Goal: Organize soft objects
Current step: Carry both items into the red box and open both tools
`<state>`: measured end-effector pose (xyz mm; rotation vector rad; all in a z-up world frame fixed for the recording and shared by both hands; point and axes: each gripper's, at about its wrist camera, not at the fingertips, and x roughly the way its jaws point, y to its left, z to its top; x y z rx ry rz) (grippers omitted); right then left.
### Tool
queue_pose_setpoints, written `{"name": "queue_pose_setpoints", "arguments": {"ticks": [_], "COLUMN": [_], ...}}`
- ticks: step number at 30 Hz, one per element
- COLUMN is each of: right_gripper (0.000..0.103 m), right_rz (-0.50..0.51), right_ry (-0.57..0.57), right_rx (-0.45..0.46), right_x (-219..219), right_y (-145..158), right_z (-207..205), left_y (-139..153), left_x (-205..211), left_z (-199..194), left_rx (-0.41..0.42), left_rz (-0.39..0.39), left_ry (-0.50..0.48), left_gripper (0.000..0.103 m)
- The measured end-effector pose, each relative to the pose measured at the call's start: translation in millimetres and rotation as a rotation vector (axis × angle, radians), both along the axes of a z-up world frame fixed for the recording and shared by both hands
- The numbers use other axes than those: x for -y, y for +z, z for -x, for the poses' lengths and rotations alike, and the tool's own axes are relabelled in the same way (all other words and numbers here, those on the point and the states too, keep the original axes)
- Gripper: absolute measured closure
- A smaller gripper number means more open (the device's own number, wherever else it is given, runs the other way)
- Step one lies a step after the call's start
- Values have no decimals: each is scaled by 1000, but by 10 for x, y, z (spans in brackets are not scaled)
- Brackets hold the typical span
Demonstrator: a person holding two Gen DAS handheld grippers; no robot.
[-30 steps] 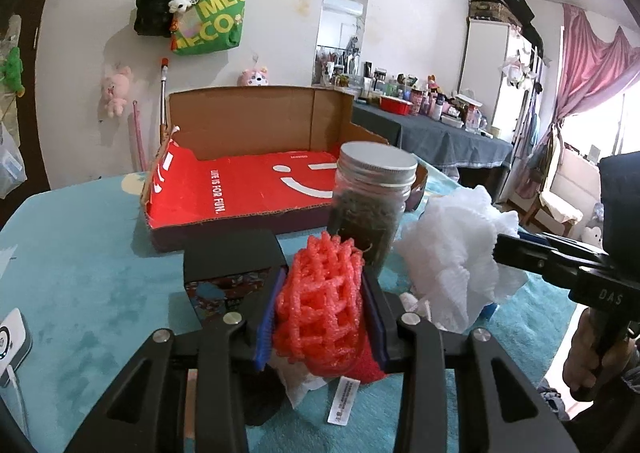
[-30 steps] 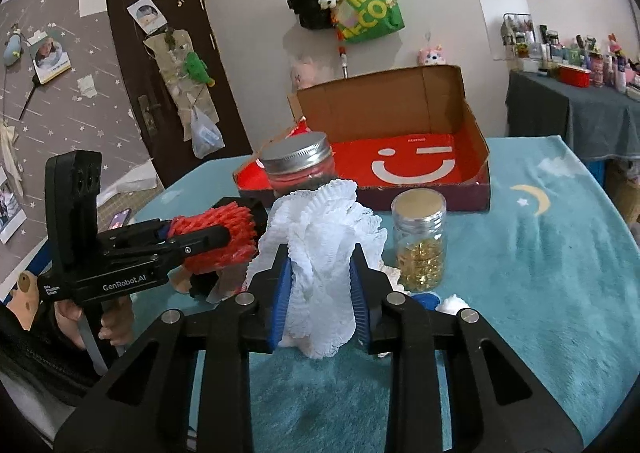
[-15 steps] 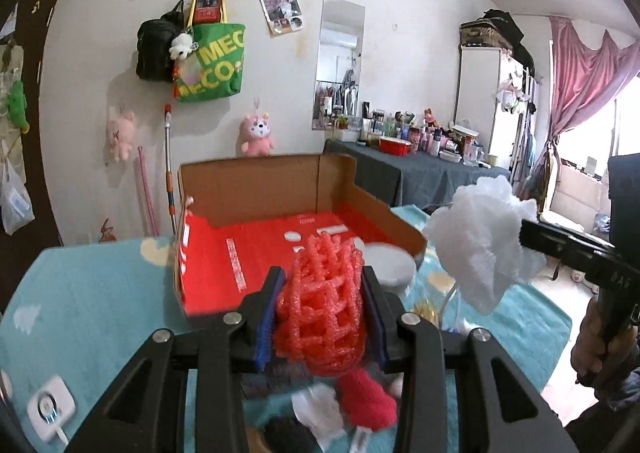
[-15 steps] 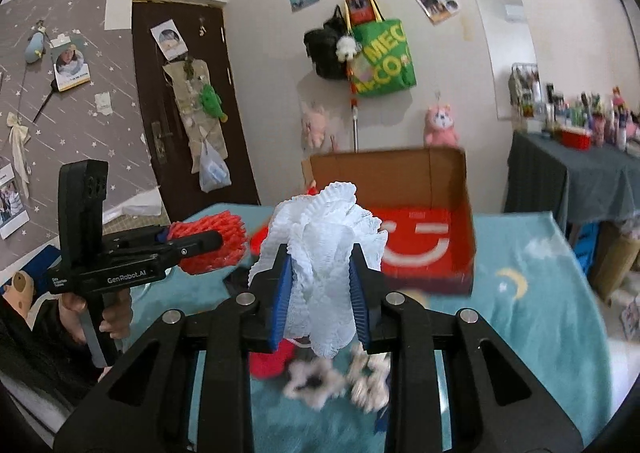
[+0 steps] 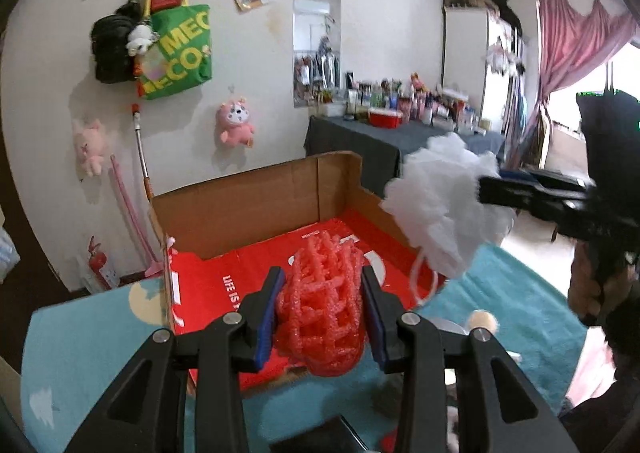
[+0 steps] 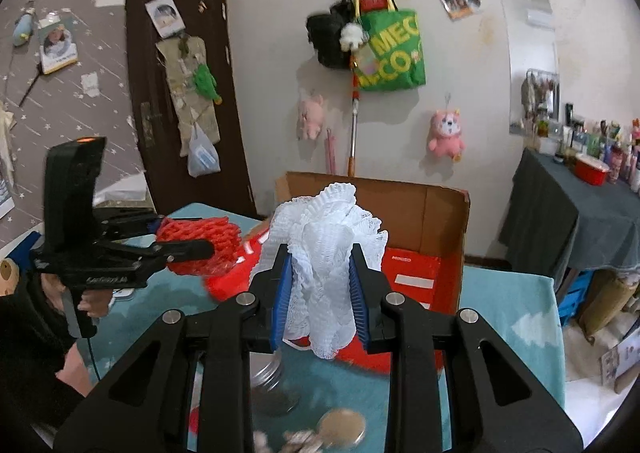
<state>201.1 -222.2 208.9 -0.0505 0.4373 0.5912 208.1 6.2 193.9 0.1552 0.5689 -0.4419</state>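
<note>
The left claw [image 5: 322,313] is closed on one red foam net [image 5: 324,309], its two blue pads pressing the net from both sides. The right claw [image 6: 319,293] is closed tightly on one white mesh bath puff [image 6: 326,253], which bulges out above the pads. Both soft things are held up in the air, above the near edge of one open cardboard box [image 5: 256,209] with a red inside. The box stands on the counter [image 5: 92,337], which has a teal cover.

Low in the right wrist view, two jars are seen blurred on the counter: one with a silver lid [image 6: 269,373] and one with a gold lid [image 6: 343,430].

On the far wall hang one green tote bag [image 6: 390,49], one black bag [image 6: 326,39] and two pink plush toys [image 6: 445,133]. One dark door [image 6: 180,93] is at the left of them.
</note>
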Motion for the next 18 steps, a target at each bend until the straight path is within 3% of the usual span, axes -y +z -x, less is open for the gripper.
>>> {"name": "queue_pose_setpoints", "arguments": {"ticks": [6,12,18], "right_gripper": [78,78,78], "right_rz": [73,181,262], "right_ry": [-34,-88,-119], "right_rx": [-110,-207,-302], "right_x": [-149,-373,-624], "right_y": [-163,-511,-794], "right_z": [-817,-1597,-2191], "left_y": [-212,-517,-826], "left_x": [172,258,219], "left_z": [-606,-1329,-1935], "left_rx": [-72,-170,-284], "left_rz": [-85,-134,-118], "left_ry": [-11,25,82], "left_gripper": [63,63,63]}}
